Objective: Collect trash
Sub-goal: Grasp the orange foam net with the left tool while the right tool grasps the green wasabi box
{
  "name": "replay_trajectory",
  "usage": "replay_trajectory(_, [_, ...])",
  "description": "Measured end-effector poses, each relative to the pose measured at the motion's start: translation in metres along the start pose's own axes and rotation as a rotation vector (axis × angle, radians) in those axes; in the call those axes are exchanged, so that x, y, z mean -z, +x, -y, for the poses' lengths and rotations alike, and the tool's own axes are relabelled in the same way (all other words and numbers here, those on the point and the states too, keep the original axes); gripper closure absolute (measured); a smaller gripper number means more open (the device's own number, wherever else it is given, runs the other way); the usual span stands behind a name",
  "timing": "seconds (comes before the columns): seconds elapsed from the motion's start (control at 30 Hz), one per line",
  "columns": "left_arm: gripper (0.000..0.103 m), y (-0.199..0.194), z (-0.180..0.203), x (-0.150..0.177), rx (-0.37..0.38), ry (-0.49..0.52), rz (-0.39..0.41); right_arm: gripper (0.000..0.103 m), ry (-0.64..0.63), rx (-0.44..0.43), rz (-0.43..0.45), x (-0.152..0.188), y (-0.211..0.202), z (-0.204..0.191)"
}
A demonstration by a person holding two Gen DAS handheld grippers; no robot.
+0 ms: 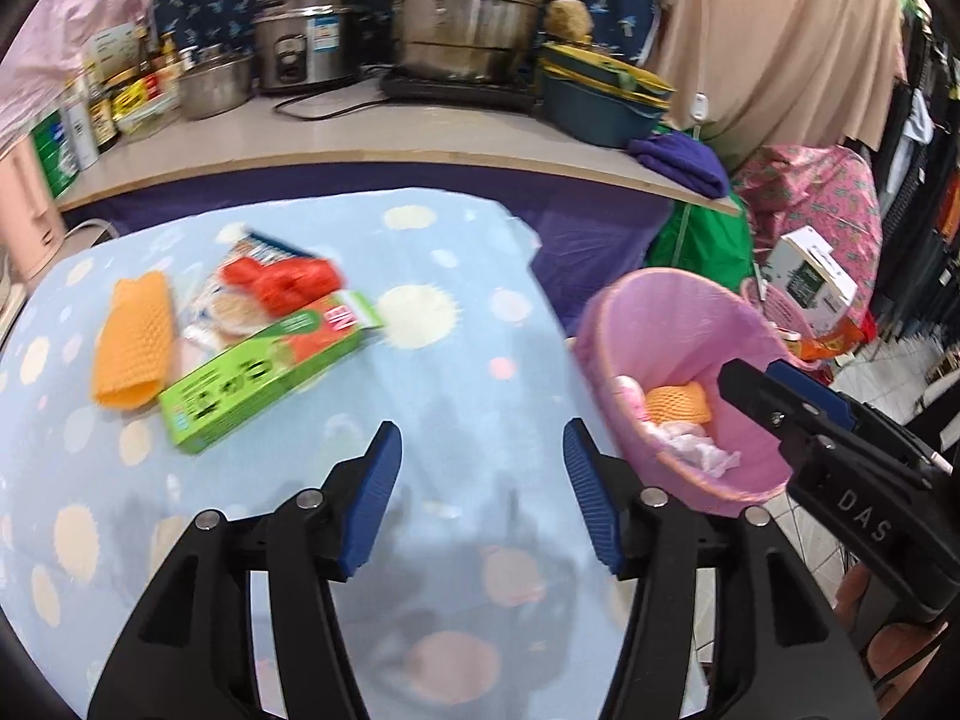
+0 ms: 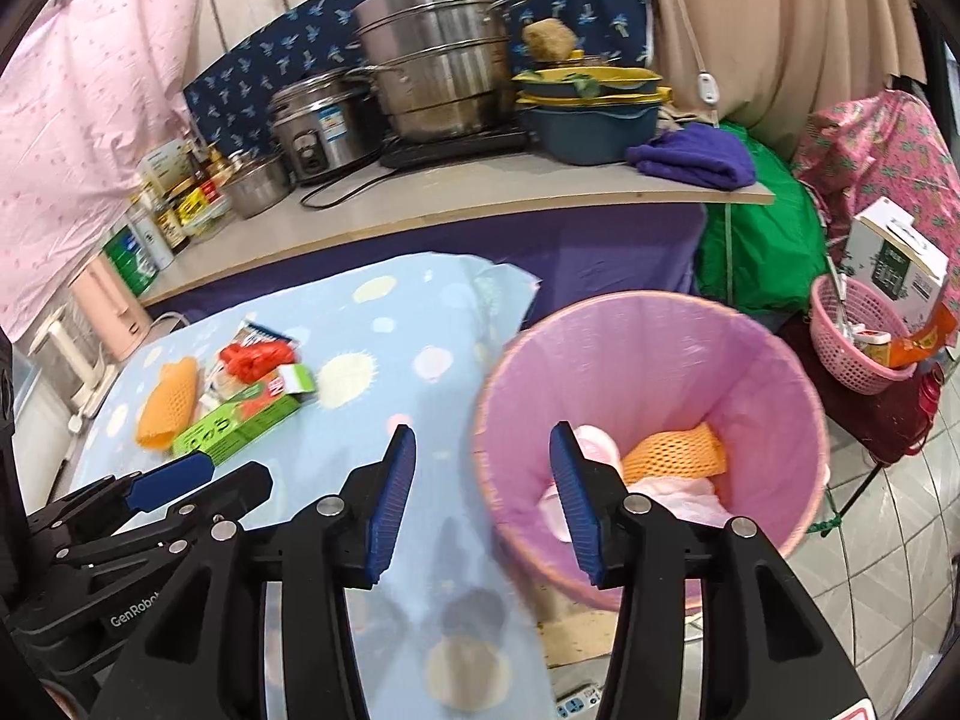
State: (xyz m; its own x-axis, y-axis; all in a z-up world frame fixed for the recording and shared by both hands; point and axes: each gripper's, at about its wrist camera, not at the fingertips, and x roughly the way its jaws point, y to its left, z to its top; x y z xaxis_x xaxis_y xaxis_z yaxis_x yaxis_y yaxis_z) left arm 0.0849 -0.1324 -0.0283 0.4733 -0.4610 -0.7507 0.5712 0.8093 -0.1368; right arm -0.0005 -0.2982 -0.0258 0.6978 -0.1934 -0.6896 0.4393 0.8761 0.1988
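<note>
Green box (image 1: 264,372), somewhat blurred, on the spotted cloth (image 1: 468,324) well beyond the left gripper's (image 1: 483,498) parted, empty fingers (image 1: 378,498).

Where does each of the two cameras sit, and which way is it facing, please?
Left wrist: on the left gripper, looking down over the blue spotted cloth; its open fingers show, the right gripper at right.
Right wrist: on the right gripper, looking down at the pink bin; its open fingers show, the left gripper at lower left.
Shared: cloth, bin, green box, orange foam net, steel pots.
</note>
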Motion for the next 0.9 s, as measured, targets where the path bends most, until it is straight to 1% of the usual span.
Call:
replay_trajectory(0.13, [0.047, -0.006, -0.035, 0.01, -0.074, -0.027, 0.004, 0.056, -0.04, -0.034, -0.027, 0.006, 0.012, -0.033])
replay_trajectory(0.2, [0.045, -0.009, -0.054, 0.016, -0.109, -0.049, 0.006, 0.053, -0.062, -0.05, -0.041, 0.009, 0.019, -0.05])
replay_trajectory(0.37, [0.036, -0.015, -0.1, 0.03, -0.159, -0.115, -0.002, 0.049, -0.117, -0.078, -0.068, 0.013, 0.037, -0.085])
replay_trajectory(0.53, [0.034, -0.021, -0.14, 0.042, -0.186, -0.199, -0.016, 0.048, -0.145, -0.104, -0.099, 0.013, 0.06, -0.114])
replay_trajectory(0.67, [0.029, -0.026, -0.168, 0.05, -0.216, -0.252, -0.009, 0.048, -0.142, -0.134, -0.12, 0.009, 0.078, -0.133])
replay_trajectory(0.8, [0.029, -0.026, -0.19, 0.052, -0.245, -0.28, -0.011, 0.048, -0.152, -0.153, -0.13, 0.005, 0.092, -0.15])
replay_trajectory(0.9, [0.028, -0.022, -0.205, 0.046, -0.261, -0.298, -0.008, 0.048, -0.162, -0.162, -0.139, 0.004, 0.101, -0.16])
